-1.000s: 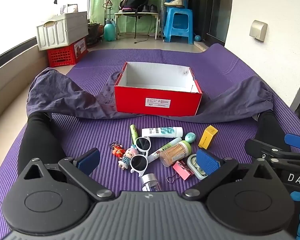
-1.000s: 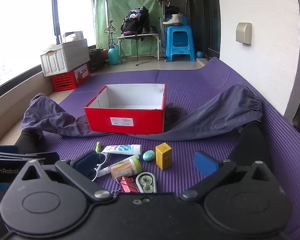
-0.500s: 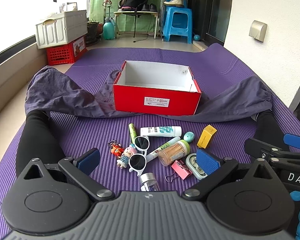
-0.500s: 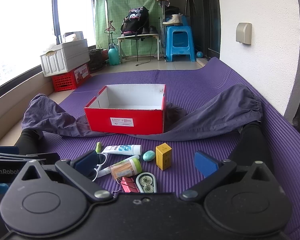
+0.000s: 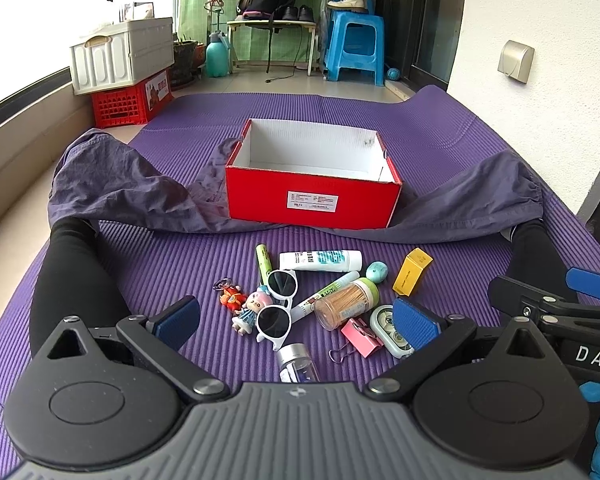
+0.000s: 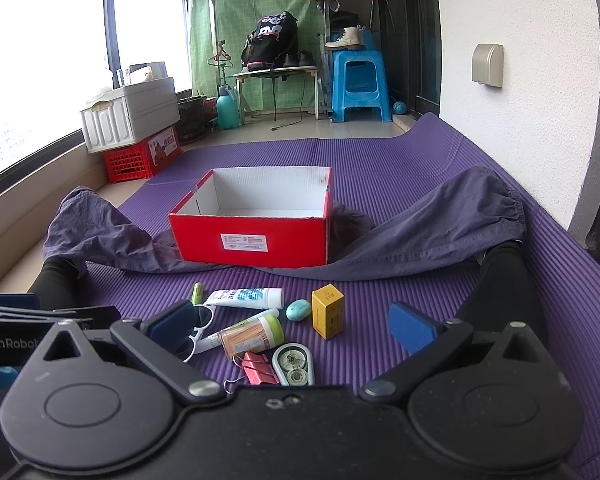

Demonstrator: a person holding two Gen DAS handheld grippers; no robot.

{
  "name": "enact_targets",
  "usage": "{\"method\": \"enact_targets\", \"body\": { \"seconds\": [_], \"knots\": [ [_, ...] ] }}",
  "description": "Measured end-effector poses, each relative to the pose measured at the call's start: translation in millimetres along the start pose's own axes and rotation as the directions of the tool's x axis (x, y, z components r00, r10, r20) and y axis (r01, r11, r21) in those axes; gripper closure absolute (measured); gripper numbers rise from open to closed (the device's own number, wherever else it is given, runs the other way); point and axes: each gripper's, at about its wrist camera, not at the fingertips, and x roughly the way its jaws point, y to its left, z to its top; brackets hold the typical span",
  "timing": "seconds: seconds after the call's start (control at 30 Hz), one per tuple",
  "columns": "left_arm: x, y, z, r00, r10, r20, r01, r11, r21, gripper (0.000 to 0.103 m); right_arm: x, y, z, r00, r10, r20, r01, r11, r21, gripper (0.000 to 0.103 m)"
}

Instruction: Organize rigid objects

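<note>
Two hand-held grippers hang released over a scatter of small items on a purple mat, a red box open beyond them.

Left wrist view: the left hand-held gripper [image 5: 296, 322] has its jaws spread wide, gripping nothing, above white sunglasses [image 5: 278, 304], a small doll [image 5: 252, 306], a toothpick jar [image 5: 346, 304], a pink binder clip [image 5: 360, 336] and a small clear bottle [image 5: 296, 362]. A white tube [image 5: 320, 260], a teal egg-shaped piece [image 5: 377, 271] and a yellow carton [image 5: 412, 271] lie nearer the red box [image 5: 312, 200], which stands empty on a grey cloth [image 5: 112, 188]. Right wrist view: the right hand-held gripper [image 6: 296, 322] is likewise spread and empty, over the jar [image 6: 252, 336], the clip [image 6: 260, 368] and a correction-tape dispenser [image 6: 294, 364]; the carton [image 6: 328, 310] stands upright just beside the teal piece [image 6: 299, 310], all on the purple mat [image 6: 400, 168].
</note>
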Motion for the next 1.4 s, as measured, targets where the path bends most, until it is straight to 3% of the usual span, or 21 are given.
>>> {"method": "enact_targets", "body": {
  "seconds": [0.6,0.77,0.97,1.17,1.4],
  "knots": [
    [15,6,-4,0.999,-0.023,-0.037,0.023,1.000,-0.014,0.000,7,-1,-3,1.000,0.002,-0.023,-0.002,1.000,-0.008,0.000],
    [44,17,4,0.995,-0.009,-0.096,0.006,0.999,-0.031,0.000,27,-10,5,0.998,-0.009,-0.059,0.009,1.000,0.000,0.000],
    [89,33,4,0.983,-0.013,-0.183,-0.004,0.996,-0.091,0.000,63,-19,5,0.990,-0.013,-0.141,0.011,1.000,-0.011,0.002],
    [128,36,-3,0.967,-0.020,-0.253,-0.002,0.996,-0.086,0.000,103,-26,5,0.981,-0.004,-0.192,-0.005,0.999,-0.048,0.006],
    [163,23,-29,0.925,-0.038,-0.377,0.012,0.997,-0.071,0.000,140,-30,3,0.970,-0.014,-0.244,-0.004,0.997,-0.074,0.007]
  ]
}}
